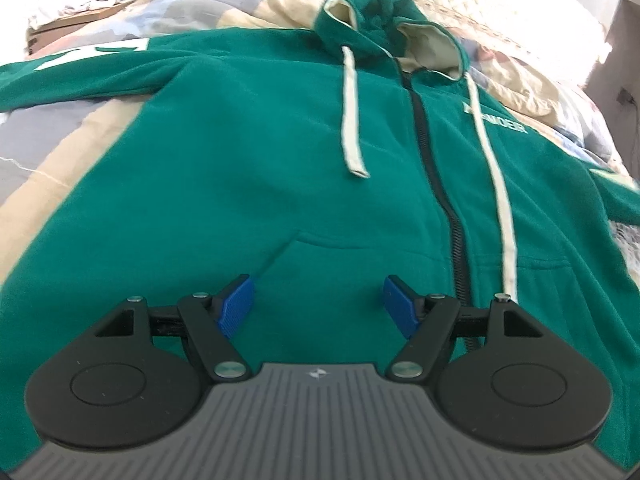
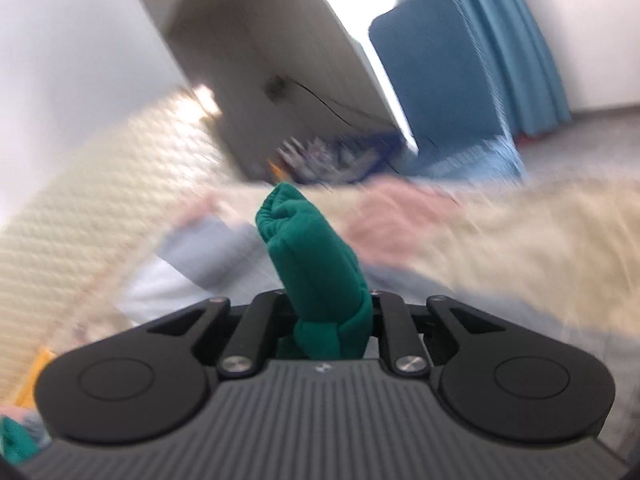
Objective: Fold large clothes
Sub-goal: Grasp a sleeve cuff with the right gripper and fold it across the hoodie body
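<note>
Pretty early days here: the green hoodie lies face-up and zipped on the quilt, its far-left sleeve spread flat, nothing folded yet. Your left gripper hovers released over the pocket near the hem. Your right gripper is clenched on a bunched cuff, likely the first fold.

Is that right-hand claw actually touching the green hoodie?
Touching. The right wrist view shows the right gripper shut on a bunched green hoodie sleeve cuff.
</note>
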Available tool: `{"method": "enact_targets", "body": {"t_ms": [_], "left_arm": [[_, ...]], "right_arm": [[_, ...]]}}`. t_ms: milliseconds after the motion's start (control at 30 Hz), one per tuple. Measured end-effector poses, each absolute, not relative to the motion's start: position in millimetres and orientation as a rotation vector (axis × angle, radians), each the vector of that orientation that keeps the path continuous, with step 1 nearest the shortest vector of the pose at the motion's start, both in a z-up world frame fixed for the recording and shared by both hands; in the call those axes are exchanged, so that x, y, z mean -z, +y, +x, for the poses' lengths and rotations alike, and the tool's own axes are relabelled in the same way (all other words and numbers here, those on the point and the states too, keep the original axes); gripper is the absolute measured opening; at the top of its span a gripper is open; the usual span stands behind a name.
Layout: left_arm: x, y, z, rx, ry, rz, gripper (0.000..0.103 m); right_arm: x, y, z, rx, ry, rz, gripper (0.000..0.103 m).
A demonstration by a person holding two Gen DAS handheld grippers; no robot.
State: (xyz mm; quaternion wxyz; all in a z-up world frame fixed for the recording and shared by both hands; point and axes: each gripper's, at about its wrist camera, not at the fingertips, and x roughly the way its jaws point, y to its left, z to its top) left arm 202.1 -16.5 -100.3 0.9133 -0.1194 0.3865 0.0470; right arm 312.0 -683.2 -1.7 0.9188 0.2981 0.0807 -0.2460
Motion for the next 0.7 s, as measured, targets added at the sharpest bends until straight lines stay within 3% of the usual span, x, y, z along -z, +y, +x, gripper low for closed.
{"method": "enact_targets", "body": {"t_ms": [400,533,700], "left_arm": [[80.6,32.8,179.6,-0.149,0.735,-0.486,0.076],[68.8,43.7,164.9,-0.111,0.701,-0.545,0.076],[54.7,59.0,148.6,-0.091,0.650,-0.602,0.076]], "right_arm": [[-207.5,-507.7,288.8,0.126,-0.018,0.361,0.016],[-229.2,-414.4,272.6,-0.045,-0.020,0.249,0.016],[-200.6,-297.2,242.7,-0.235,0.036,0.058,0.017]]}}
